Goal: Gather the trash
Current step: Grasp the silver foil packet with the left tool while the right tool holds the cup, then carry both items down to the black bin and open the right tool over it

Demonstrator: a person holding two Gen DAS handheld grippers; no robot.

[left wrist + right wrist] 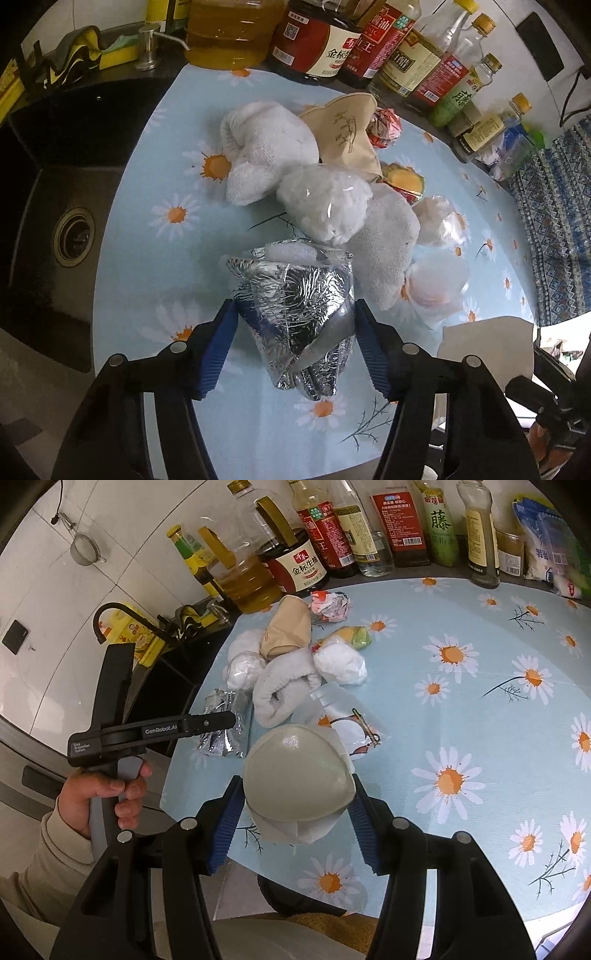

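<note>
Two grippers are seen over a blue cloth (480, 709) printed with white daisies. Going from the left, a black sink (66, 206) with a round drain is shown only in the left wrist view. In the right wrist view a hand (99, 794) is seen squeezing the handle of the left gripper (295, 314), and "GenRobot.AI" can be read on its black arm. Its blue jaws are closed around a crinkly silver foil bag (295, 306), which is held just above the cloth. Behind the bag, a pile of trash is laid on the cloth: white towels (266, 151), a clear bag of white stuff (325, 203), a tan pouch (343, 129) and a crumpled red and white wrapper (384, 127).

Further right, the right gripper (295, 805) is clamped on a pale round lump wrapped in white paper (299, 775). A clear bag with a bird picture (343, 716) is lying just behind it.

Along the back, sauce bottles (332, 528) are lined up. Chinese words such as 金标生抽 are printed on a big dark jug (295, 561), and 藤 is written on a green bottle (441, 524). A wire strainer (85, 550) hung on the wall is seen only from the right wrist.
</note>
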